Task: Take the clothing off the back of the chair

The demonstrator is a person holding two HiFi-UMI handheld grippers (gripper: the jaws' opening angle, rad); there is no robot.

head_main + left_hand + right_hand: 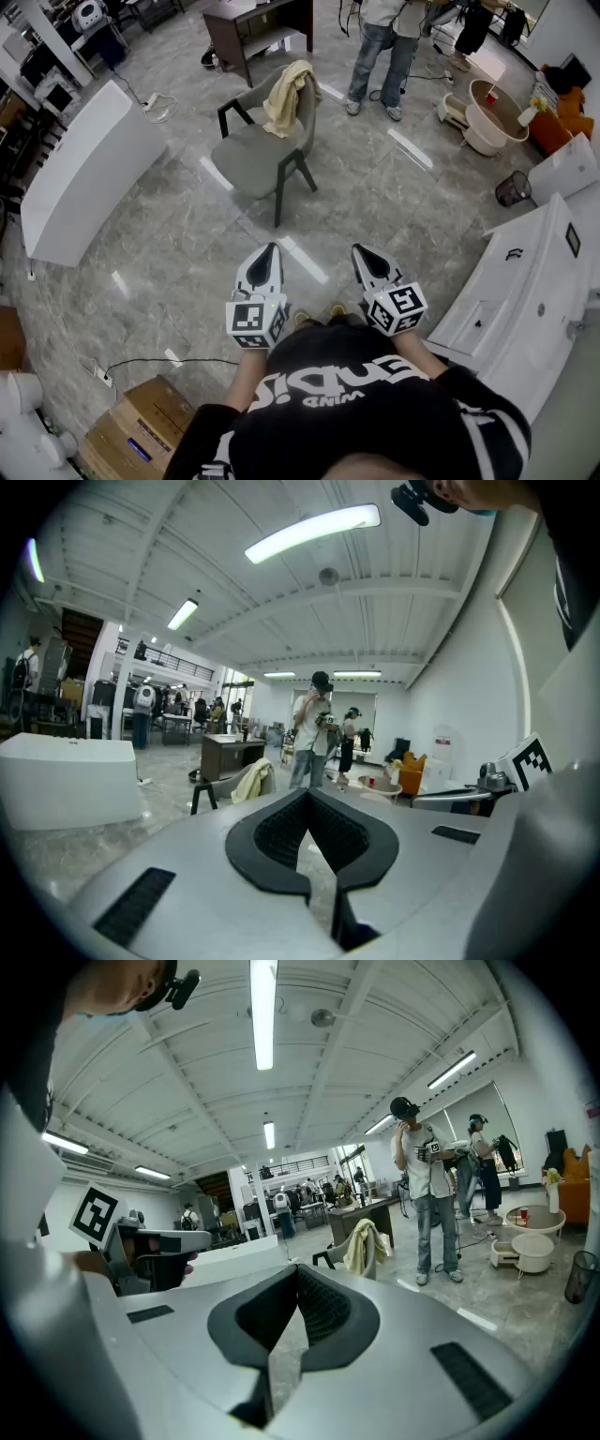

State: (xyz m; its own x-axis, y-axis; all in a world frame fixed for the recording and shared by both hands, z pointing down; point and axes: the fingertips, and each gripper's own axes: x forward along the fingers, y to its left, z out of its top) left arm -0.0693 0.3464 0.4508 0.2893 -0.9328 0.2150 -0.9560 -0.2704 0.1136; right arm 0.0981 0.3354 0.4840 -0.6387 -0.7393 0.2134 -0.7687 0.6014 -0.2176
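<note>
Well ahead on the floor, the chair point(253, 155) carries the pale yellow clothing point(289, 94) over its back. The left gripper point(270, 249) and right gripper point(362, 251), jaws together and empty, are far from it. The approach seems in hand; next, walk closer and open one gripper

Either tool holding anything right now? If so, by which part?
Nothing is held. The left tool and the right tool are both shut with nothing between the jaws. The yellow clothing hangs on the chair back, well ahead of both.
</note>
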